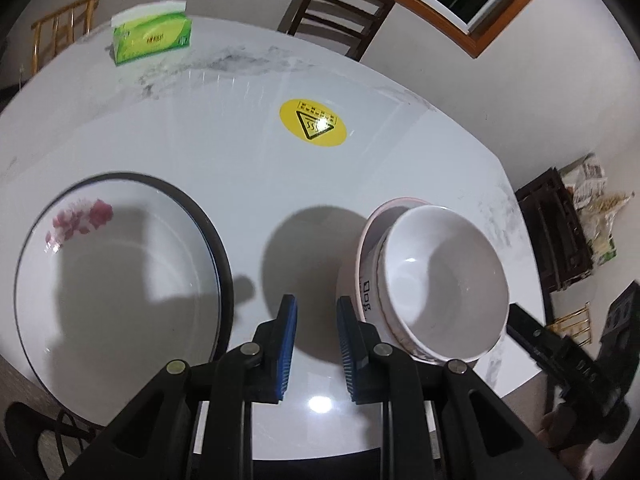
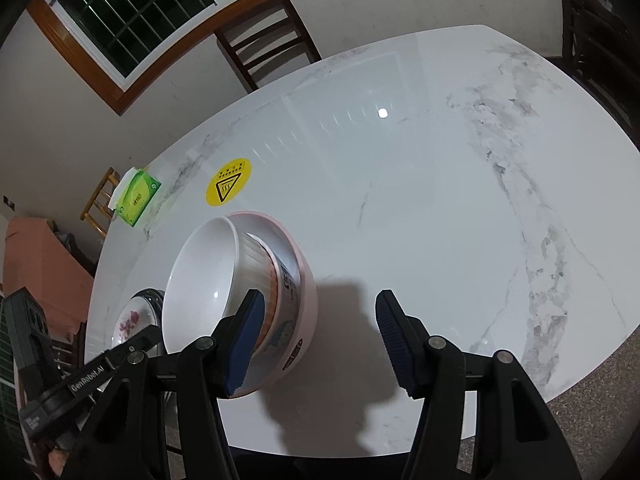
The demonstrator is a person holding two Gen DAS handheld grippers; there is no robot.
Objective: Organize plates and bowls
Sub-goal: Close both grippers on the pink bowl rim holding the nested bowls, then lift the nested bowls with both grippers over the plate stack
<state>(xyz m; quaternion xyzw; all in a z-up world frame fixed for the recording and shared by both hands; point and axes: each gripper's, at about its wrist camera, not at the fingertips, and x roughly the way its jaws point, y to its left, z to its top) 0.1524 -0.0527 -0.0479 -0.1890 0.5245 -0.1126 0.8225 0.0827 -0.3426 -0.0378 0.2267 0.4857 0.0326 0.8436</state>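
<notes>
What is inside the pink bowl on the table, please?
The pink bowl holds a nested patterned bowl, with a white bowl tilted inside that. The white bowl is empty; anything beneath is covered.

This is a home dining room. A white marble-look counter [image 2: 400, 208] with grey veining fills most of both views, and dark wooden dining chairs [image 2: 266, 46] stand pushed in at its far edge, with another at the upper right of the right wrist view. A green tissue box [image 1: 152, 38] sits at the upper left of the left wrist view. A yellow hot-surface sticker [image 1: 313, 123] marks the counter's middle. A wood-framed window [image 2: 128, 12] with bars, dark outside, is set in a plain pale wall. Household crockery rests on the counter: a flowered plate [image 1: 116, 276] and stacked bowls [image 1: 436, 280].
</notes>
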